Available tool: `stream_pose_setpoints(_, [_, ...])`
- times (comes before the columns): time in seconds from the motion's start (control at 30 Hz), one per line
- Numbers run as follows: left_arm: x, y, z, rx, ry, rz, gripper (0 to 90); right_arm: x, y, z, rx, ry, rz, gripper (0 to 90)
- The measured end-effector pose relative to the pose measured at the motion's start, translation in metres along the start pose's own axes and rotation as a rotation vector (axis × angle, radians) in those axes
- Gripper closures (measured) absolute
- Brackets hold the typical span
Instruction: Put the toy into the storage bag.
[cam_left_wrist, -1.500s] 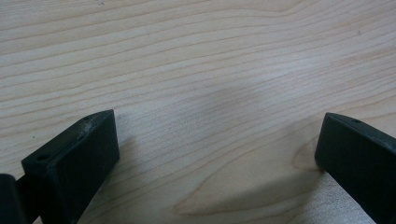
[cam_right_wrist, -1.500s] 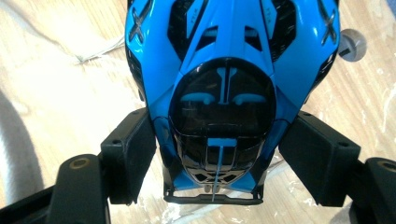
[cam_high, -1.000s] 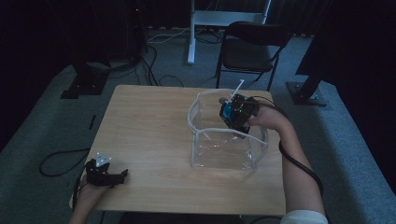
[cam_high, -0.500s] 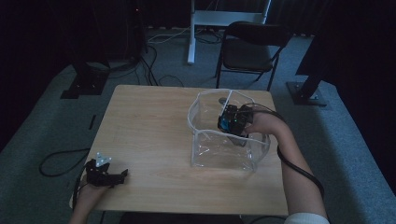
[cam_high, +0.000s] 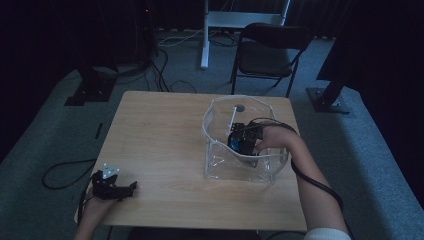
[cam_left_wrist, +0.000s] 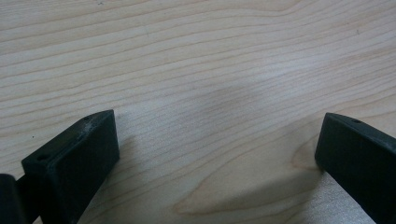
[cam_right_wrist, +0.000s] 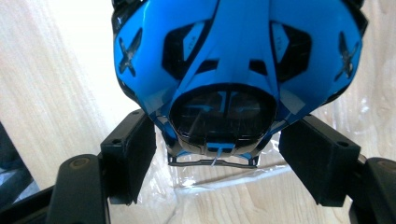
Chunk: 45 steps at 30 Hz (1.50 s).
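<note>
From above, a person is sitting at a wooden table (cam_high: 165, 135). The right gripper (cam_high: 243, 141) is reaching down into a clear bin (cam_high: 216, 131) standing on the right half of the table, and a patch of blue is showing at its tip, inside the bin. A thin white stick with a dark round end is leaning against the bin's far wall. The left gripper (cam_high: 116, 186) is resting at the table's near left corner, well apart from the bin. A folding chair (cam_high: 267, 52) is standing on the floor beyond the table.

In the left gripper view, the 2 jaws are standing wide apart over bare wood (cam_left_wrist: 210, 70), with nothing between them.

In the right gripper view, the 2 jaws are clamping a blue toy car (cam_right_wrist: 238, 60) by its sides, 1 pad pressing on each flank just beside the dark windscreen. The car is hanging above the bin's clear floor (cam_right_wrist: 224, 186), with the table's wood grain showing through below it.
</note>
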<state>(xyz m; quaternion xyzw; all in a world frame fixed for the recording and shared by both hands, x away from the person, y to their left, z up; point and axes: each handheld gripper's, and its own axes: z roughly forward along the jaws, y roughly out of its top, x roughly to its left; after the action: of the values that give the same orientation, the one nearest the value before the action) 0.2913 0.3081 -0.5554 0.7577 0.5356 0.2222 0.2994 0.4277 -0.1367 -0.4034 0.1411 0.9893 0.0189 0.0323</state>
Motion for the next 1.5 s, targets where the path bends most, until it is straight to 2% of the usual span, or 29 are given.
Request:
stream_pose_setpoints(0.23, [0.0,0.0,0.0,0.0,0.0,0.001,0.2,0.002,0.007,0.007,0.025,0.006,-0.029,26.9])
stream_pose_setpoints(0.73, [0.0,0.0,0.0,0.0,0.0,0.001,0.2,0.002,0.01,0.023,0.059,0.013,-0.029,26.9])
stream_pose_setpoints(0.93, [0.0,0.0,0.0,0.0,0.0,0.001,0.2,0.001,0.013,0.029,0.116,-0.003,-0.02,26.9])
stream_pose_setpoints(1.1, [0.0,0.0,0.0,0.001,0.0,0.001,0.2,0.002,0.014,0.032,0.121,-0.003,-0.026,26.9])
stream_pose_setpoints(1.4, [0.0,0.0,0.0,0.0,0.0,0.001,0.2,0.003,0.017,0.044,0.199,-0.011,-0.024,26.8])
stream_pose_setpoints(1.5, [0.0,0.0,0.0,0.0,0.0,0.001,0.2,0.003,0.017,0.046,0.207,-0.01,-0.029,26.8])
